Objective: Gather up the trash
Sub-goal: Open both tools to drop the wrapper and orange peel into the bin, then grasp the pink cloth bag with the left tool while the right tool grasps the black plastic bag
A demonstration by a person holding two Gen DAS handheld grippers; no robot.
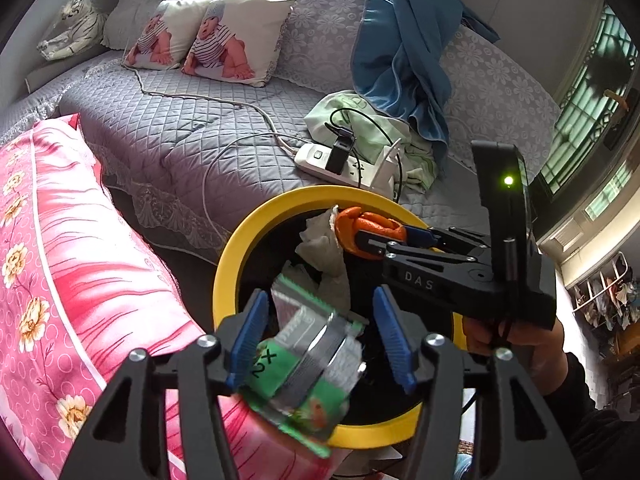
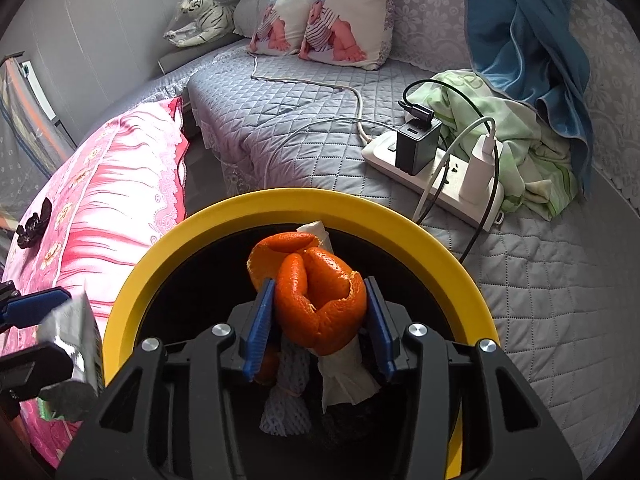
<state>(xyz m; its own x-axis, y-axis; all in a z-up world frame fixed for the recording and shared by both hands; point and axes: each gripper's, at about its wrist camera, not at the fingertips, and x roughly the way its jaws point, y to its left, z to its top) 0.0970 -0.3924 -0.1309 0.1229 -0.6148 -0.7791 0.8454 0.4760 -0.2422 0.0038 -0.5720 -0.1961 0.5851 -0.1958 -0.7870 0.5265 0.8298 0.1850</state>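
A round bin with a yellow rim point(image 1: 240, 248) point(image 2: 160, 252) and a black inside sits against the bed. My left gripper point(image 1: 320, 296) hovers over its near edge, open. A green and silver snack wrapper point(image 1: 304, 364) point(image 2: 76, 336) lies tilted between the fingers, leaning on the left pad and clear of the right one. My right gripper point(image 2: 319, 284) point(image 1: 360, 236) reaches over the bin, shut on an orange peel point(image 2: 320, 300) point(image 1: 352, 220). A crumpled white tissue point(image 1: 324, 248) point(image 2: 344, 380) hangs under the peel. A white foam net point(image 2: 286, 404) lies in the bin.
A white power strip point(image 2: 440, 184) point(image 1: 320, 164) with chargers and cables lies on the grey quilted bed behind the bin. A pink flowered pillow point(image 1: 80, 260) point(image 2: 120, 168) is left of it, with a small black object point(image 2: 34, 226) on top. Green cloth point(image 2: 520, 136) and a blue blanket point(image 2: 520, 40) lie at the right.
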